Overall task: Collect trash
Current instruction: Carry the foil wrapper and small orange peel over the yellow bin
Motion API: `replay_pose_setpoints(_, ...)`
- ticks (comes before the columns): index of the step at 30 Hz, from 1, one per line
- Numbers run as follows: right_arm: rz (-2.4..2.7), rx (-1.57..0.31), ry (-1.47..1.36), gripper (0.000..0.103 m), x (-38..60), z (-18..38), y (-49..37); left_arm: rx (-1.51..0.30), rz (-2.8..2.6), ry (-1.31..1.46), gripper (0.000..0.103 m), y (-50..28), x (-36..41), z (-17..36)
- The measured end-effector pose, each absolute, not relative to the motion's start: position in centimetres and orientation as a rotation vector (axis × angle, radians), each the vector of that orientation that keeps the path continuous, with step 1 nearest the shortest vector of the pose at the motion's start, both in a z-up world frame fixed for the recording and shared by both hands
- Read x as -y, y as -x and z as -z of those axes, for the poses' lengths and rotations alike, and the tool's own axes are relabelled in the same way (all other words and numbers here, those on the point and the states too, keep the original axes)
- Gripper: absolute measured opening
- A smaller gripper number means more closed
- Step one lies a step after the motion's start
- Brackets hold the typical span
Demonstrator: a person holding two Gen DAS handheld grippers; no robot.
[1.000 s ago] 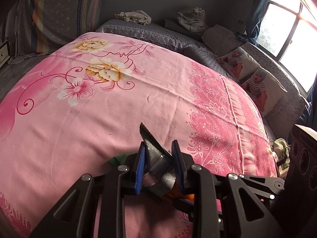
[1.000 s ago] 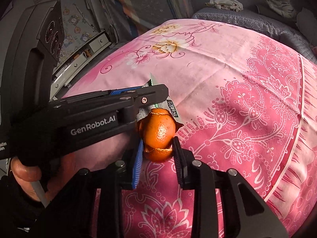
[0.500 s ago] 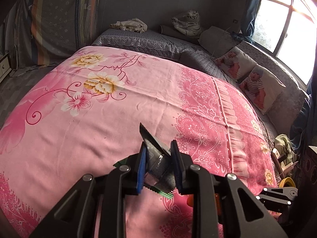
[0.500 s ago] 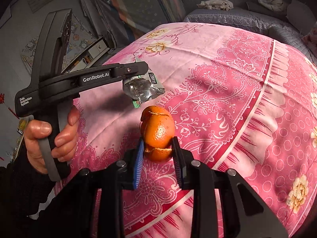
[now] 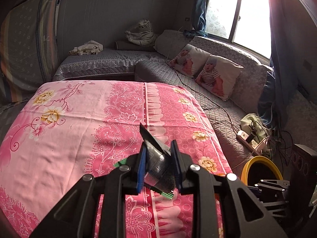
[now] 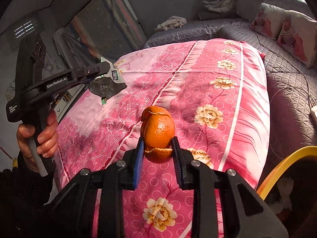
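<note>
My left tongs (image 5: 158,170) grip crumpled wrapper (image 5: 158,168), right tongs (image 6: 158,150) clamp orange peel (image 6: 157,132), both lifted off bed (image 6: 198,79) for yellow-rimmed bin (image 5: 259,162)

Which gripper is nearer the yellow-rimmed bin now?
Right. The right gripper, clamping the orange peel, is beside the bin. The left gripper, holding the wrapper, is further back over the pink bedspread.

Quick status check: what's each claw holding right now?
Left gripper shut on wrapper. Right gripper shut on orange peel. Yellow-rimmed bin close, nothing blocking.
</note>
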State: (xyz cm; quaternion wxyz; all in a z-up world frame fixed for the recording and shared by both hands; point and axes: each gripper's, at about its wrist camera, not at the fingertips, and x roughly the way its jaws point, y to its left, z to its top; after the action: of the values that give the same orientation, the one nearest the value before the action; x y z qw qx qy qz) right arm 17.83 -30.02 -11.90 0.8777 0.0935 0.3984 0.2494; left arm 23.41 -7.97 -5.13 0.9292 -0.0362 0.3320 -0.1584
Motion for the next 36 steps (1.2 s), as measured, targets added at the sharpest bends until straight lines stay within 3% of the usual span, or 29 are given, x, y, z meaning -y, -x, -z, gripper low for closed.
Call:
replay_pose_setpoints(16, -0.128, -0.639, -0.340, 0.026, 44.8, 10.6, -10.4, -0.550, 0.634, -0.098, 0.023, -15.5, 22.2, 0.7)
replay_pose_setpoints(36, 0.149, -0.500, -0.395, 0.026, 52.4, 10.0, -4.1, -0.530, 0.831, -0.177, 0.023, -12.1, 31.5, 1.0)
